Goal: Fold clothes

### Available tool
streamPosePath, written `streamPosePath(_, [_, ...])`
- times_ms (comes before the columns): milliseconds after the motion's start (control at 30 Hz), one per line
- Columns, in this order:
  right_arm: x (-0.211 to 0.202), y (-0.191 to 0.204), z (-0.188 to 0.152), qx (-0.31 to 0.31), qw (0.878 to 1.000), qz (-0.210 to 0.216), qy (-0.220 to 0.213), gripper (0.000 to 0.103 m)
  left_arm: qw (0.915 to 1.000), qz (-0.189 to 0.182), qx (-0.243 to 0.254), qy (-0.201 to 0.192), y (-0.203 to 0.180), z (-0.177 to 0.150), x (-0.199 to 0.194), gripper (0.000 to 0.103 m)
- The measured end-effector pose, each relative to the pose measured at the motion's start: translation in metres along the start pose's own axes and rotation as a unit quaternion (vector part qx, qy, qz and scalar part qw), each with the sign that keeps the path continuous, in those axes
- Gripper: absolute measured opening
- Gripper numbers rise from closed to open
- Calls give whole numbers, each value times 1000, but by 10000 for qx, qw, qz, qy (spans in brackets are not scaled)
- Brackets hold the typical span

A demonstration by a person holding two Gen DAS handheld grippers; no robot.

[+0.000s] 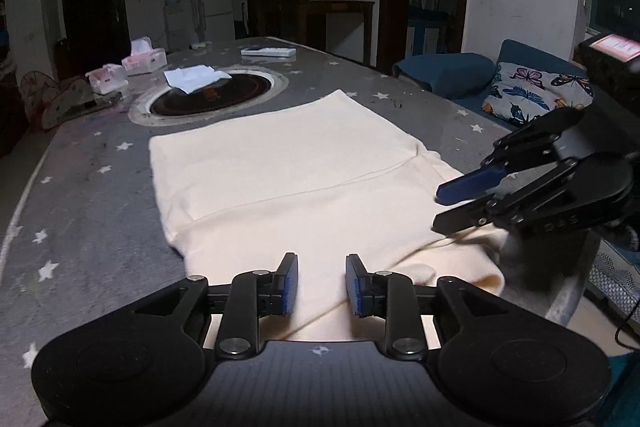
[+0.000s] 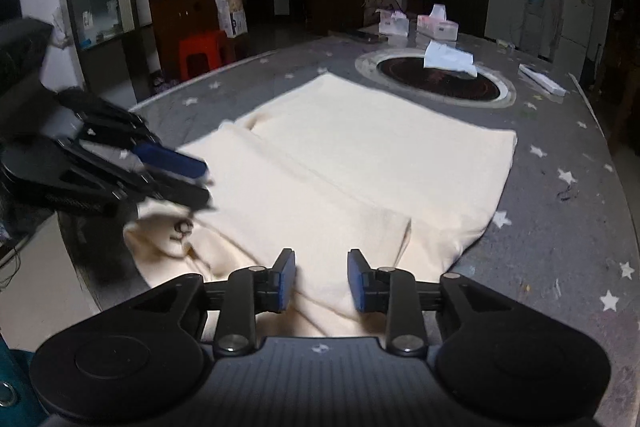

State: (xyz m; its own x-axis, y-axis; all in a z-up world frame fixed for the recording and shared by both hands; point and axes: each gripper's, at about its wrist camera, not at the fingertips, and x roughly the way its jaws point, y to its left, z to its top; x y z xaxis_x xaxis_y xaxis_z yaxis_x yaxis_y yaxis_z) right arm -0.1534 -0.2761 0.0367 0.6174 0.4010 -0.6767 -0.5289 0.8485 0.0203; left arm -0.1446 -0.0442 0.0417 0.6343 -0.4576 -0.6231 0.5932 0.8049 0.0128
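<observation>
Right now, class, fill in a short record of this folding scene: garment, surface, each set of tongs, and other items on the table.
garment: cream cloth, lying flat and partly folded, near edge rumpled
surface: grey table with white stars and a round dark hotplate
left tongs: open, over the near edge of the cloth, gripping nothing
right tongs: open, over the near edge, gripping nothing
other items: tissue boxes, white paper on the hotplate
background: sofa with butterfly cushion

Star-print table (image 1: 92, 187) under cream garment (image 1: 288, 179)
</observation>
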Motion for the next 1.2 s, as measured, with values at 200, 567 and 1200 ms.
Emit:
streamPosePath(200, [-20,7,-5,-300,9995,-35,-4,31,9989,169,432,24,-6,-19,-37,40])
streamPosePath(567, [-48,25,-23,-1082,9938,-127,241,44,9856,380,1634,-220,-39,-43,-36,44])
streamPosePath(1200, [-12,41,-18,-1717,9851,53,-127,27,9963,-14,662,-541,-3,0,-5,8])
